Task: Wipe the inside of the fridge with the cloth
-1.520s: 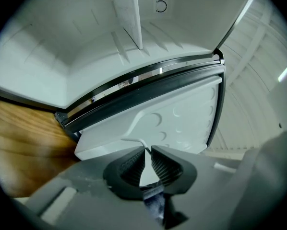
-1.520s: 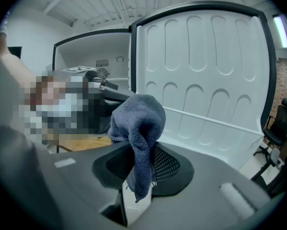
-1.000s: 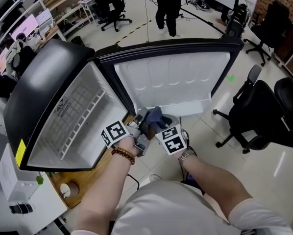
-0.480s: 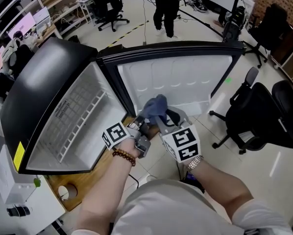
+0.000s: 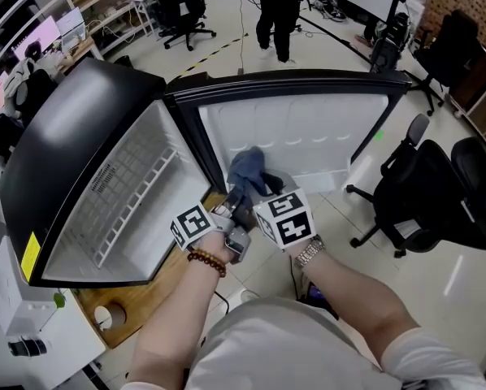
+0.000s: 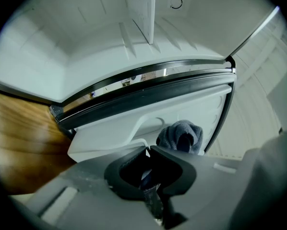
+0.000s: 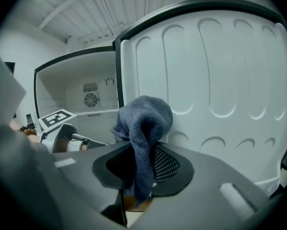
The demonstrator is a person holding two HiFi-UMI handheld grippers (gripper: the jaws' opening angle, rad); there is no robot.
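The small black fridge (image 5: 72,136) stands with its door (image 5: 308,132) swung wide, its white inside and wire shelf (image 5: 137,193) showing. A blue-grey cloth (image 5: 247,171) hangs bunched from my right gripper (image 5: 255,192), which is shut on it in front of the door's white inner liner (image 7: 215,80). In the right gripper view the cloth (image 7: 143,123) drapes over the jaws of the right gripper (image 7: 142,147). My left gripper (image 5: 233,211) sits just left of it, low by the door's bottom edge. In the left gripper view the left gripper (image 6: 147,150) has its jaws together, with the cloth (image 6: 181,135) beyond them.
A wooden tabletop (image 5: 178,275) lies under the fridge. Black office chairs (image 5: 438,193) stand on the floor at the right. A person (image 5: 275,15) stands far behind the door. A white device (image 5: 23,315) sits at the lower left.
My right gripper has risen with the cloth, from low by the door's bottom edge to higher against the door liner. The left gripper has stayed where it was.
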